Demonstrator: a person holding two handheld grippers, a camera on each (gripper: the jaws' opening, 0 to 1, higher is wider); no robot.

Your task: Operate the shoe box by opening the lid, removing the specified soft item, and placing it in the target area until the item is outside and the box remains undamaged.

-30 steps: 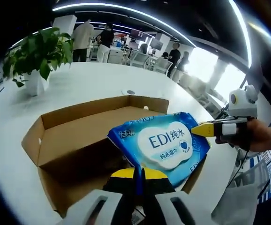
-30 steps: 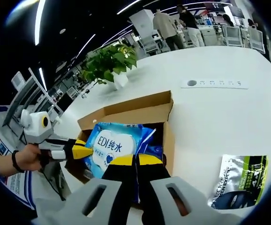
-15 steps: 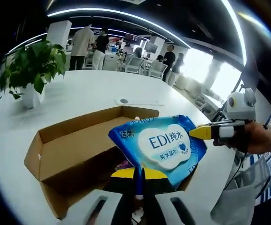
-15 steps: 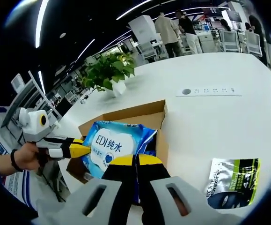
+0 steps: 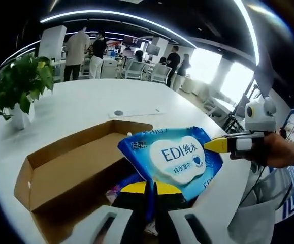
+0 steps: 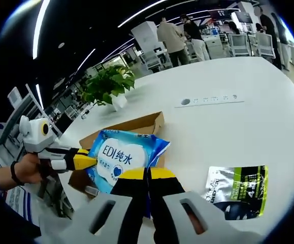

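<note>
White table (image 5: 75, 101) bears the open shoe box (image 5: 60, 168); both grippers (image 5: 150, 189) (image 6: 148, 175) pinch the wipes pack (image 5: 177, 155) at 6 o'clock.

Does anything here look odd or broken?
Nothing looks damaged. The wipes pack is held above the open box by both tools, left and right. A green pouch lies flat on the table.

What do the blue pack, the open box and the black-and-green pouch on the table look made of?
The blue pack, pinched by both hand-held grippers, looks like soft glossy plastic film: it creases and shines. The box looks like plain brown cardboard, matte, with raw cut edges and folded flaps. The pouch looks like shiny foil or plastic laminate, judging by its glare; which one, I cannot tell.
</note>
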